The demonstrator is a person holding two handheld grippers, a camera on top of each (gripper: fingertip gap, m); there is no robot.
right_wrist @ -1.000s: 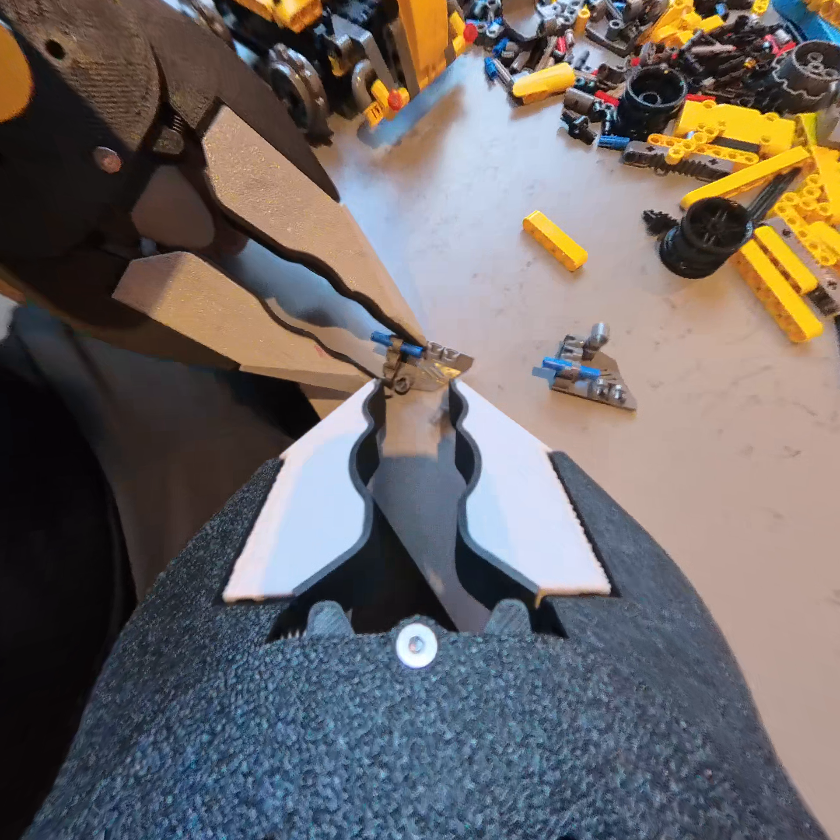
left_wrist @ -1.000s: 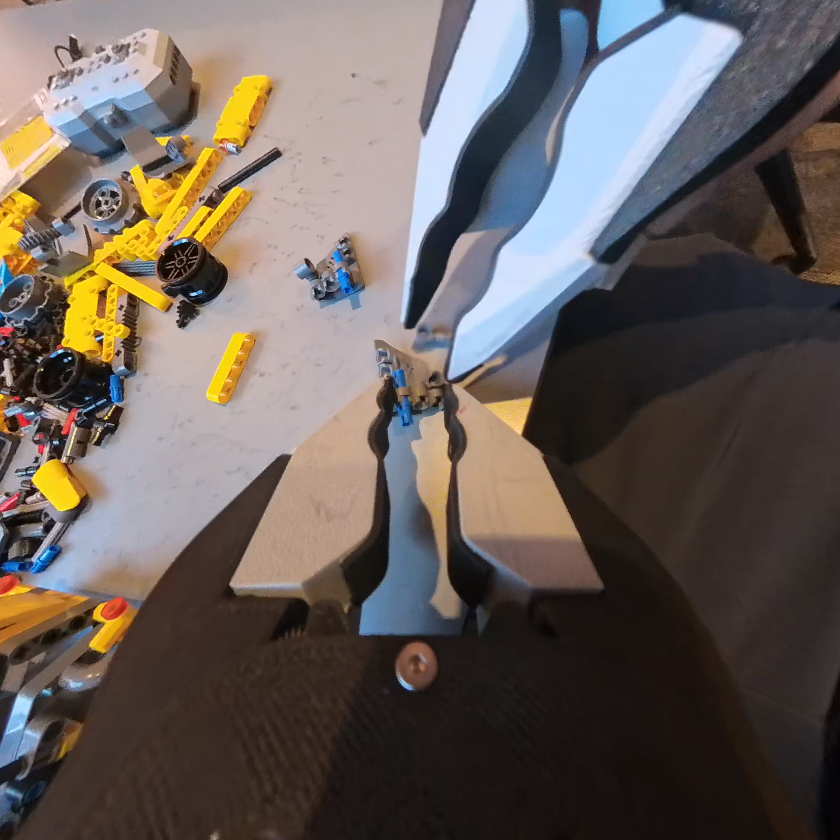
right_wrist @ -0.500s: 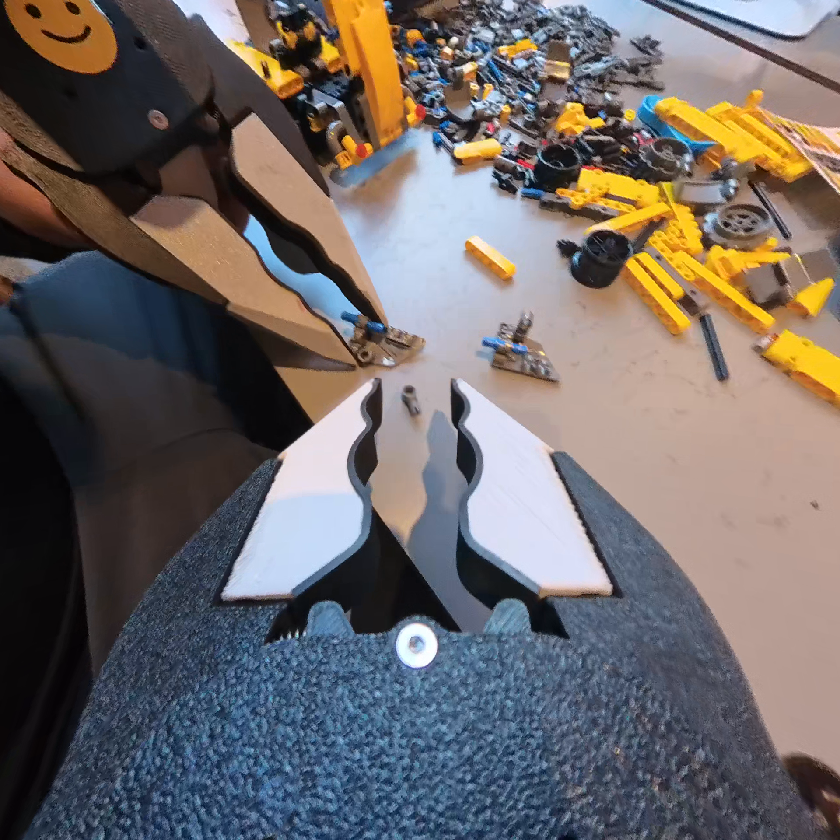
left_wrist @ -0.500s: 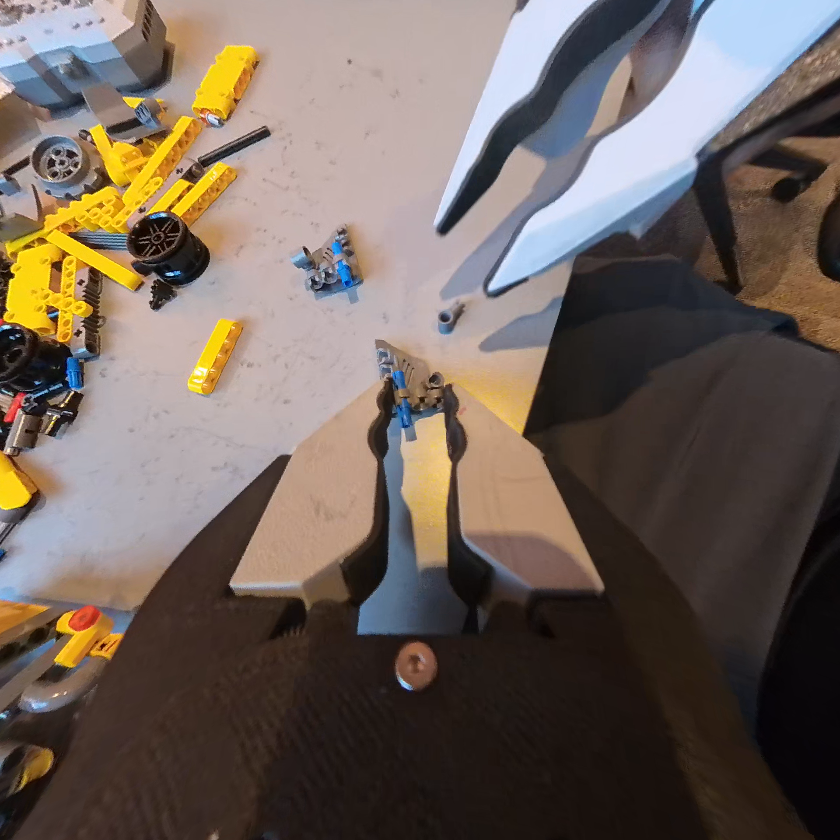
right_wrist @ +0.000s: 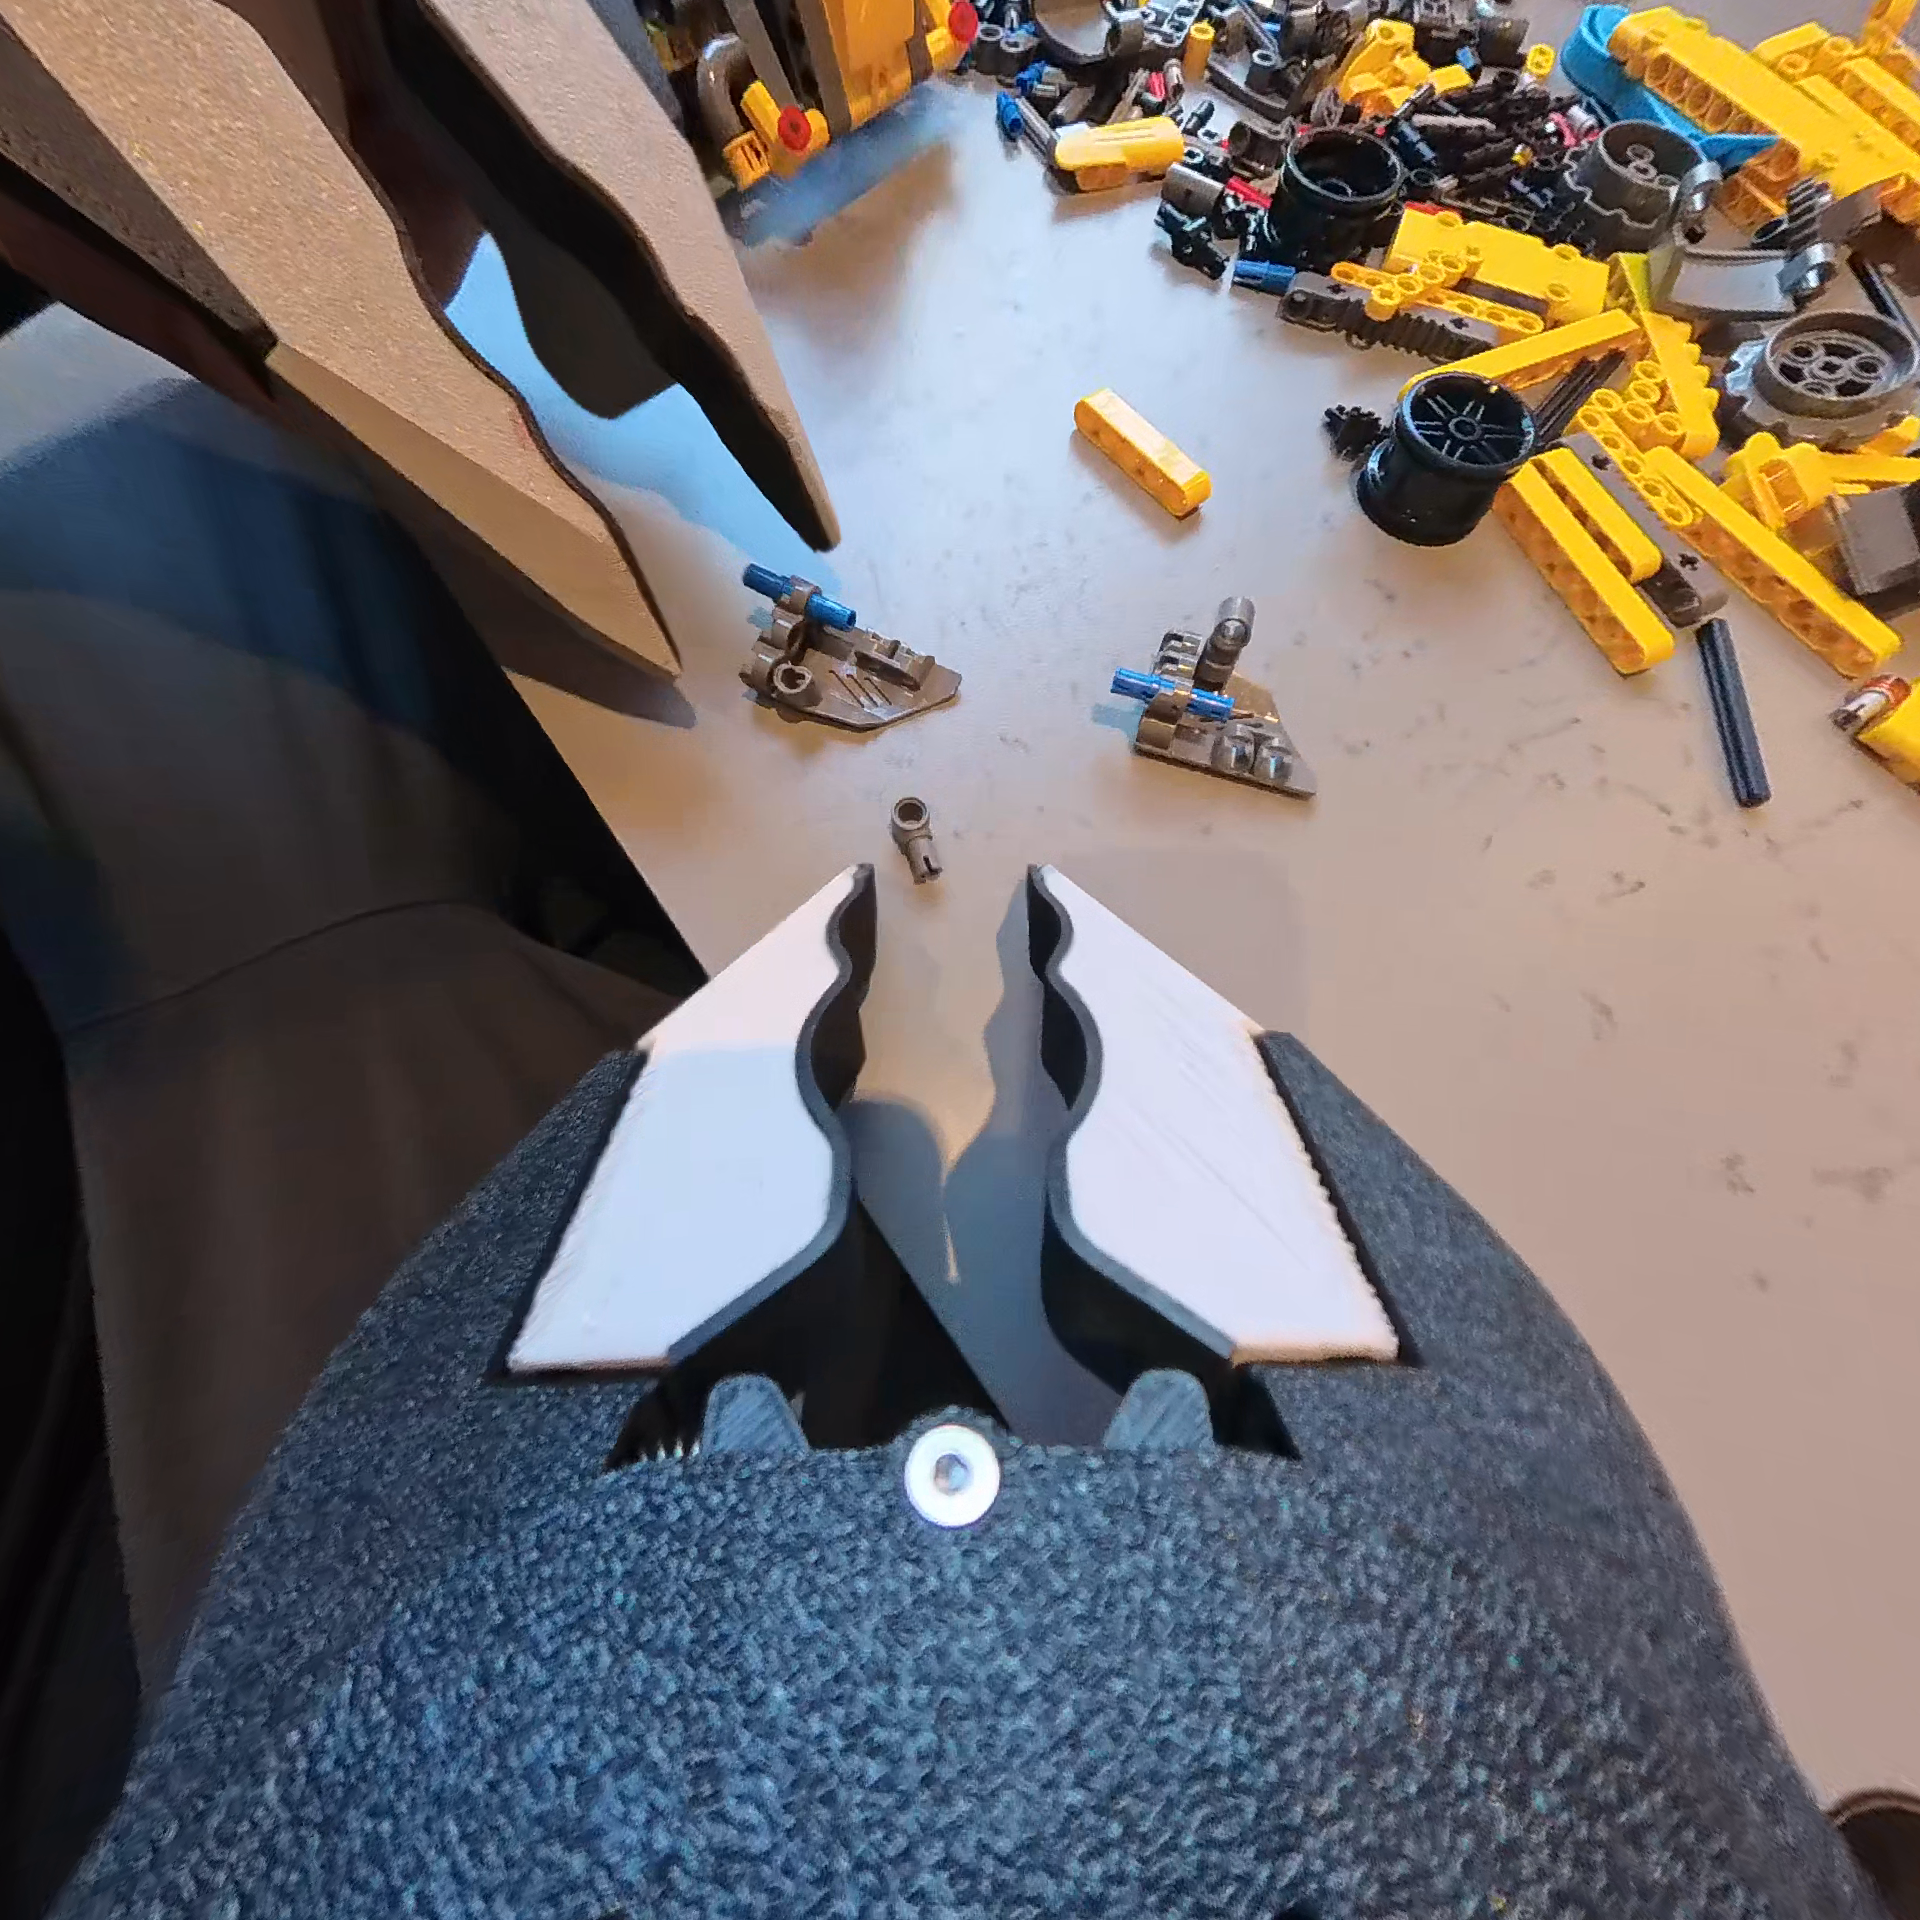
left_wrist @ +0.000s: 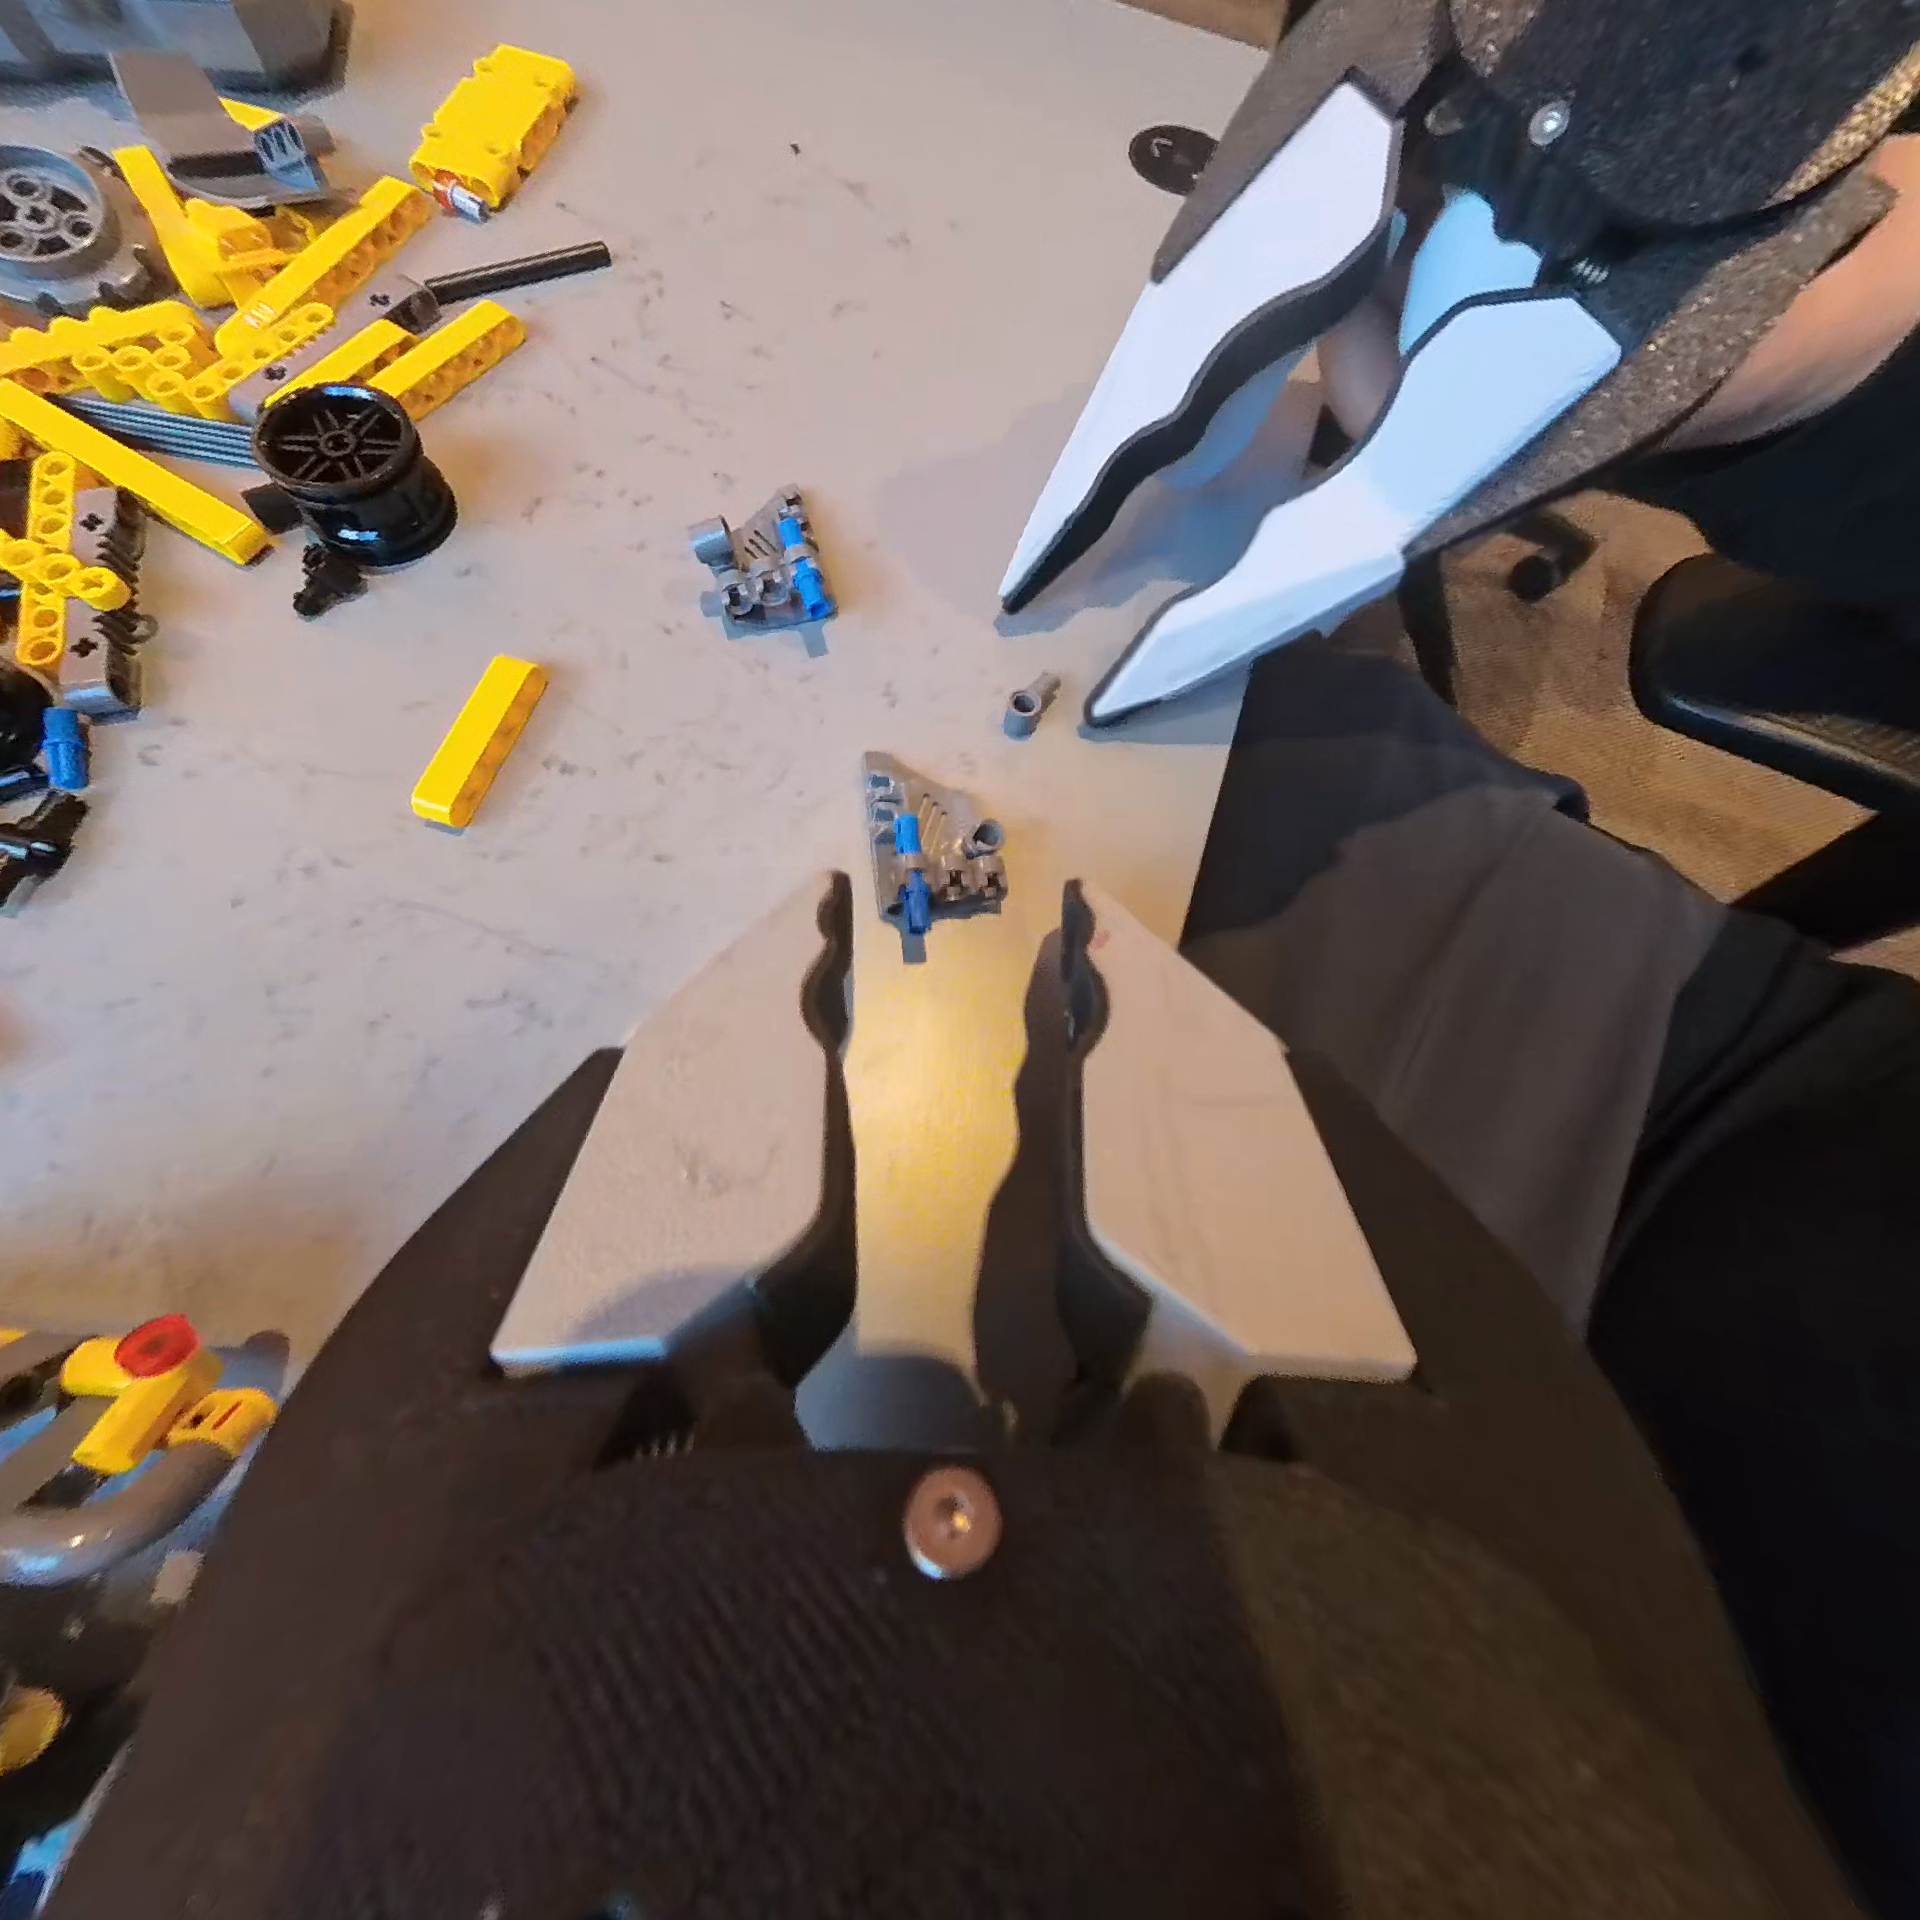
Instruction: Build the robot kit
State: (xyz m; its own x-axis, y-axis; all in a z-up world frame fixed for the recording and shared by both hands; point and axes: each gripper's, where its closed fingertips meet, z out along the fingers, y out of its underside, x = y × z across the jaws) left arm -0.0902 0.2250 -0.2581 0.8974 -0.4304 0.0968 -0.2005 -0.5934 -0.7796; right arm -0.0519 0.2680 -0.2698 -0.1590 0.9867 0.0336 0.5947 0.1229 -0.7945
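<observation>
The left gripper [left_wrist: 953, 894] has its jaws apart and holds nothing. A grey wedge plate [left_wrist: 930, 836] with a blue pin [left_wrist: 910, 862] through it lies flat on the table [left_wrist: 727, 260] just off its fingertips at 12 o'clock, centred on the gap but not touching either finger. The pin sticks out of the plate's near edge towards the gap, and the plate sits near the table's edge at 3 o'clock, with a person's dark-clothed lap beyond it. The right gripper [right_wrist: 948, 875] is also spread and empty. The thing nearest it is a small grey connector [right_wrist: 914, 831], which lies loose on the table just ahead of its left fingertip at 12 o'clock, with its ring end pointing away. In that view the wedge plate is farther off at 11 o'clock, below the left gripper's tips. A second wedge plate [right_wrist: 1216, 717], which has its own blue pin and an upright grey stub, lies at 1 o'clock, apart from both grippers. The connector is tiny and round, so as a judgement it is likely to roll or skid. The plate lies low on the table, and only its thin edges and the pin offer any purchase. A yellow beam [right_wrist: 1141, 452], a black wheel [right_wrist: 1444, 452] and a heap of yellow parts [right_wrist: 1662, 312] lie well apart at 1 to 2 o'clock.
</observation>
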